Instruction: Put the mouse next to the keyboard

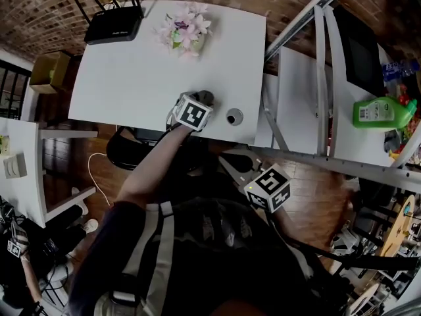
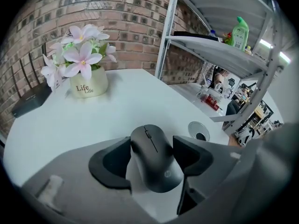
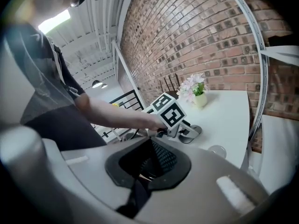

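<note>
A dark grey mouse lies on the white table close to its front edge, and it also shows in the head view. My left gripper is shut on the mouse, one black pad against each side. In the head view the left gripper sits under its marker cube. My right gripper is shut with nothing in it, and it hangs off the table in front of the person. No keyboard is in view.
A flower pot and a black router stand at the table's far side. A round cable hole lies right of the mouse. A metal shelf with a green bottle stands to the right.
</note>
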Demonstrator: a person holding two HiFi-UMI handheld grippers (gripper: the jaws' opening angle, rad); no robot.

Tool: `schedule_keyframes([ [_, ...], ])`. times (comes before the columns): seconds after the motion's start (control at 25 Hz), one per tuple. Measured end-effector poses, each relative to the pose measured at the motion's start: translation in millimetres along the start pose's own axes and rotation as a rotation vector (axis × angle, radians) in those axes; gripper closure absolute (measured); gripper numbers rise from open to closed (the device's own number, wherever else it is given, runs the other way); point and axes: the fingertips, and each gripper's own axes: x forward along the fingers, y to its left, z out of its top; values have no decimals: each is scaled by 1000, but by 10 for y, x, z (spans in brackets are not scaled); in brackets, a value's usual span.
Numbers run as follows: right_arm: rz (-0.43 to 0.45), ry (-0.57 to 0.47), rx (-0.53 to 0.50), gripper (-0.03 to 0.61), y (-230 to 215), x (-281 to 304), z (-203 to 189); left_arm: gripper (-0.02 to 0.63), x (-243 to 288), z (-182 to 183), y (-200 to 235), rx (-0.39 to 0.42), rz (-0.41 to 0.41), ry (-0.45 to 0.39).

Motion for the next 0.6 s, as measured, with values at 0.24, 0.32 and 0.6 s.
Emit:
schedule_keyframes([
  [0.24,16,4,-11,574,-23,-6,-17,327,-16,-18,-4,-39,10,-50],
  [0.32,20,4,-11,574,-25,-13,-23,329,-17,-27,-8,-37,7,-51],
  [0.6,20,-7,-16,574,-14,0,20,337,-132,-138,66,-38,15,-20],
])
